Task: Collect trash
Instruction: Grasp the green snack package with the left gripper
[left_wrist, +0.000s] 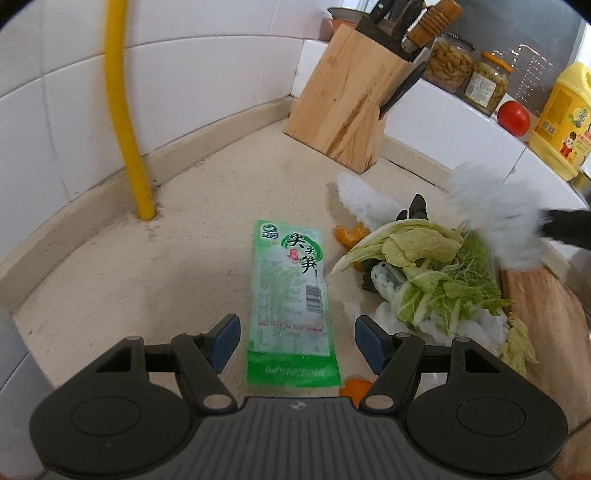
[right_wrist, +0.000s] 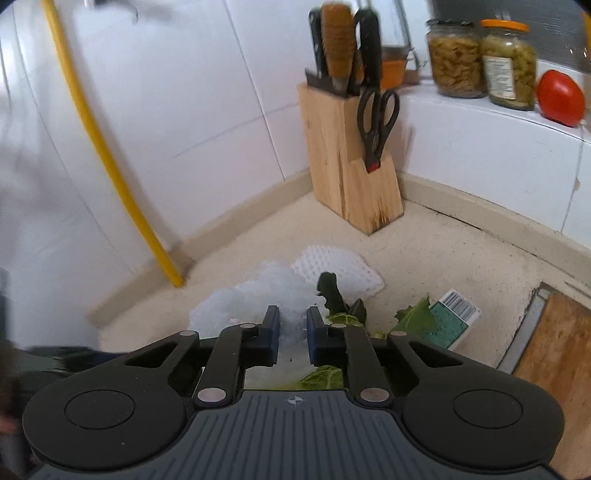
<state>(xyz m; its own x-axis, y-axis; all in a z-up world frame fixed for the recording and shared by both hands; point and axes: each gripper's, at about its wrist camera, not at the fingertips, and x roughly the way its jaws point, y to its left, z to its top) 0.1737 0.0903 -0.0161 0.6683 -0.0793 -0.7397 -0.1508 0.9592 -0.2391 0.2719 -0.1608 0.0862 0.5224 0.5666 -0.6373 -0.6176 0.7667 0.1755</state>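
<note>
Trash lies scattered over the beige speckled bench (left_wrist: 192, 236) near its back corner, where a pale wooden knife block (left_wrist: 343, 103) stands against the white tiled wall. My left gripper (left_wrist: 297, 341) hovers with its fingers wide apart on either side of the near end of a flat green plastic food packet (left_wrist: 288, 295), not touching it; the packet lies lengthwise on the bench. Just beside the packet sit pale green cabbage leaves (left_wrist: 432, 273) heaped over white foam netting, with orange peel scraps (left_wrist: 349, 234) at the heap's edge and one more by the packet's near end. My right gripper (right_wrist: 293, 332) has its fingers pressed onto a crumpled white foam fruit net (right_wrist: 258, 291), lifted above the leaves. A second white foam net (right_wrist: 340, 271) lies flat on the bench behind it. A wooden cutting board (right_wrist: 554, 354) rests at the bench's right edge, a small green-and-white carton (right_wrist: 452, 317) beside it.
</note>
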